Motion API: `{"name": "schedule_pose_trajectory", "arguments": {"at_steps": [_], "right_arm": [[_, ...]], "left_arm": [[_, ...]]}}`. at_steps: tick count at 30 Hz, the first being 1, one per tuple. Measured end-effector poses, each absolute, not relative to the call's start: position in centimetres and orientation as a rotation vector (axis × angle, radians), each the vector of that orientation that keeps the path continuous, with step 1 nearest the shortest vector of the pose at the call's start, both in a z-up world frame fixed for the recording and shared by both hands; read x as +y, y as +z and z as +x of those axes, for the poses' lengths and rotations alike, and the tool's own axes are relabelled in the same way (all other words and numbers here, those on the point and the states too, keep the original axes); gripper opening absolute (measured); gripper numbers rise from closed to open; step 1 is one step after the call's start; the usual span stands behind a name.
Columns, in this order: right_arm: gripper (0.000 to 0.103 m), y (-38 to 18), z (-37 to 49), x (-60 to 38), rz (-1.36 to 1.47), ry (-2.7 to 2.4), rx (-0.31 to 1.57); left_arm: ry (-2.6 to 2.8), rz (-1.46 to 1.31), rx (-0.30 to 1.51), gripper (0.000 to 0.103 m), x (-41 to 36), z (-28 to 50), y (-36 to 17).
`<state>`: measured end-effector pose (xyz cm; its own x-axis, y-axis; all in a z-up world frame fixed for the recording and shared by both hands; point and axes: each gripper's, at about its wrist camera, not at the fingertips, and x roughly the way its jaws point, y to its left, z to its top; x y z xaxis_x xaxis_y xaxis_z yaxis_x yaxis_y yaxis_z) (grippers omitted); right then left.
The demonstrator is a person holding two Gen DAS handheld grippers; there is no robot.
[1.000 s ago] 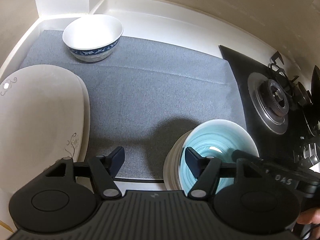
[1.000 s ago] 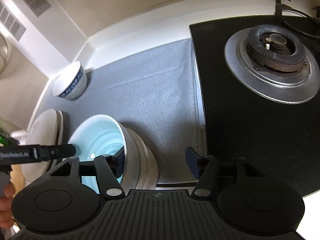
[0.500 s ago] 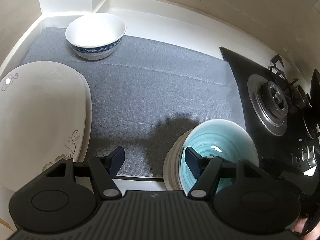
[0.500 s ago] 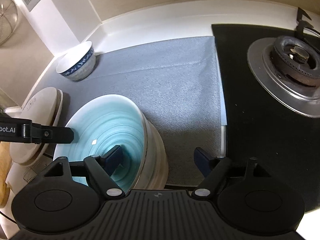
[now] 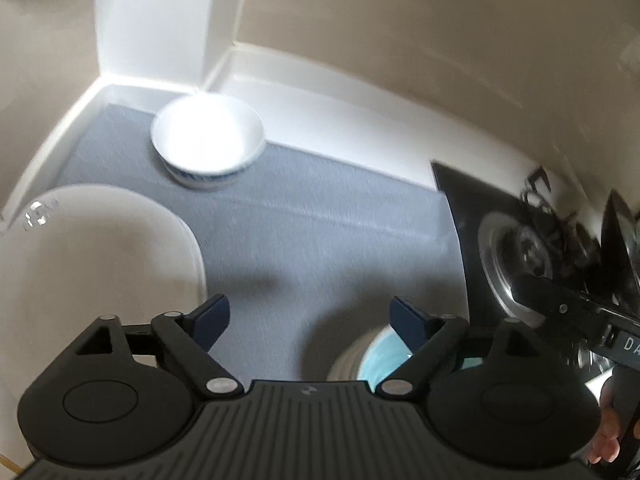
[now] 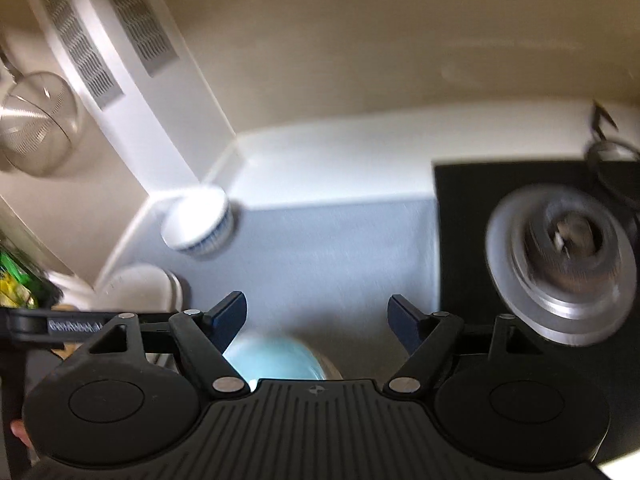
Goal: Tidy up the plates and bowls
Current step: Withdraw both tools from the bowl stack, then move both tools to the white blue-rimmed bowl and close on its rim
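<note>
Left wrist view: the left gripper (image 5: 308,322) hangs above the grey mat (image 5: 320,240) with its fingers (image 5: 210,318) spread wide and nothing between them; its jaws have just been opening. Under the right finger, at the near edge of the mat, sits the teal bowl (image 5: 380,360), nested in a white bowl (image 5: 346,364) whose ribbed wall shows to its left. Neither finger touches it. The plates (image 5: 92,280), a cream stack, lie at the left, partly on the mat. The blue-rimmed bowl (image 5: 208,140) stands upright at the far left corner of the mat, near the wall. The stove (image 5: 520,256) with its burner is at the right, just beside the mat. The right gripper's finger (image 5: 560,304) crosses in front of the burner, and a bit of a hand (image 5: 610,436) shows at the lower right. The picture is blurred.

Right wrist view: the right gripper (image 6: 316,314) is also released, fingers (image 6: 228,314) apart with only mat (image 6: 340,248) seen between them; its jaws have just been opening. The teal bowl (image 6: 276,360) lies below and near the left finger, mostly hidden by the gripper body, not gripped. The blue-rimmed bowl (image 6: 198,222) stands in the far corner, the plates (image 6: 140,288) nearer on the left, well apart from it. The left gripper's finger (image 6: 60,324) reaches in from the left edge. The burner (image 6: 560,260) is at the right on the stove (image 6: 472,240). A strainer (image 6: 36,124) hangs on the wall at the upper left.
</note>
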<state>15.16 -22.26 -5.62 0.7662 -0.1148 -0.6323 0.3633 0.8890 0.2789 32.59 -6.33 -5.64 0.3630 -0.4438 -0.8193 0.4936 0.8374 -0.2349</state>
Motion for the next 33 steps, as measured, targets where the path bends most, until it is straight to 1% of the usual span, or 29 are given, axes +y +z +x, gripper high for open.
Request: {"name": "schedule_pose_trajectory", "arguments": {"at_steps": [1, 5, 11, 19, 25, 28, 33], "right_arm": [[0.080, -5.2, 15.8, -22.1, 0.393, -0.260, 0.643], [0.080, -4.5, 19.1, -21.9, 0.384, -0.234, 0.650], [0.081, -5.0, 26.0, -21.2, 0.396, -0.213, 0.703], [0.081, -8.5, 35.9, -21.1, 0.414, -0.240, 0.778], [0.081, -10.7, 39.7, -20.7, 0.418, -0.196, 0.828], [0.081, -11.5, 40.9, -20.2, 0.396, -0.195, 0.848], [0.076, -12.8, 42.9, -19.6, 0.342, -0.204, 0.876]], "left_arm": [[-0.591, 0.047, 1.028, 0.098, -6.2, 33.1, -5.3], [-0.540, 0.035, 0.984, 0.103, -5.8, 35.5, -3.9], [-0.382, 0.021, 0.947, 0.103, -5.5, 41.4, -4.0], [-0.252, -0.006, 1.015, 0.103, -5.5, 48.5, -7.5], [-0.203, -0.035, 1.088, 0.103, -5.1, 51.5, -9.8], [-0.190, -0.032, 1.089, 0.103, -5.4, 52.4, -10.2], [-0.187, -0.005, 1.106, 0.103, -5.9, 53.6, -11.2]]}}
